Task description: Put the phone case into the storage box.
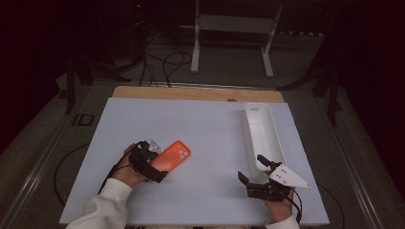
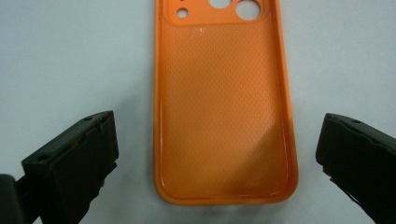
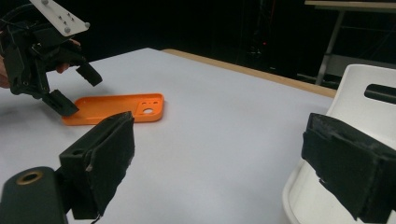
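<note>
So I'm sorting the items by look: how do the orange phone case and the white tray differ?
The phone case is orange, flat and shallow; the tray is white, longer and deep-walled. The case lies between the open jaws of the left tool; the tray sits by the open right tool, untouched. Both rest on the table, open side up.

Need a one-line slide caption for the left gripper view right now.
Left gripper open, jaws either side of an orange phone case lying hollow side up on the table.

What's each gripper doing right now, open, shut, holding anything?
Left gripper: open, jaws either side of the orange phone case, not gripping it.
Right gripper: open, holding nothing, beside the white tray.
</note>
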{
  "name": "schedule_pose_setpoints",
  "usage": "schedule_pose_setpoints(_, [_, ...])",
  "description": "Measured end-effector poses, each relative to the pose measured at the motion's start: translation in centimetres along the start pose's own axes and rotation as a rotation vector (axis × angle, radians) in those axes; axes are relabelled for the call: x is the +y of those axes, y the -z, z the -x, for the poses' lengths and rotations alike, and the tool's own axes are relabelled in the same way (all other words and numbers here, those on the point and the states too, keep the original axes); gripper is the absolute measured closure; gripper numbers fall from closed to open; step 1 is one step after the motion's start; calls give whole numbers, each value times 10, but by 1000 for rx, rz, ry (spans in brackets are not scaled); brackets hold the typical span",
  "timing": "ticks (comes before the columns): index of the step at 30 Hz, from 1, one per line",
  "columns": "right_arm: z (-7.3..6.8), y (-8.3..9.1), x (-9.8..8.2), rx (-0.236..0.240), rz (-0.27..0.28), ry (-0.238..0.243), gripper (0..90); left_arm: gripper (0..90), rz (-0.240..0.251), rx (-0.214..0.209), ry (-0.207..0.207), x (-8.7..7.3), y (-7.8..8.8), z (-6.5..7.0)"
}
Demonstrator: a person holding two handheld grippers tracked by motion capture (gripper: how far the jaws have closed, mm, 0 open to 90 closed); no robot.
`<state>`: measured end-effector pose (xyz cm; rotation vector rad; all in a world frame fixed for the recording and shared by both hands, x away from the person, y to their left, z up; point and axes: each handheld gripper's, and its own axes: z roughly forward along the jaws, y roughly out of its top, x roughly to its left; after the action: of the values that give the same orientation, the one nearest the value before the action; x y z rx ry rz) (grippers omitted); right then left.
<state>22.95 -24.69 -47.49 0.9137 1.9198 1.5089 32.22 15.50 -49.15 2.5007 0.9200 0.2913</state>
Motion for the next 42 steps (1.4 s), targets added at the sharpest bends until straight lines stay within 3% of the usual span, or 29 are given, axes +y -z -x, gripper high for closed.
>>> schedule_pose_setpoints(26, [0, 1, 0, -2, 1, -1, 93, 5, -40, -13, -5, -1, -10, 1])
schedule_pose_setpoints(42, [0, 1, 0, -3, 0, 0, 93, 47, -56, -25, 14, -5, -16, -3])
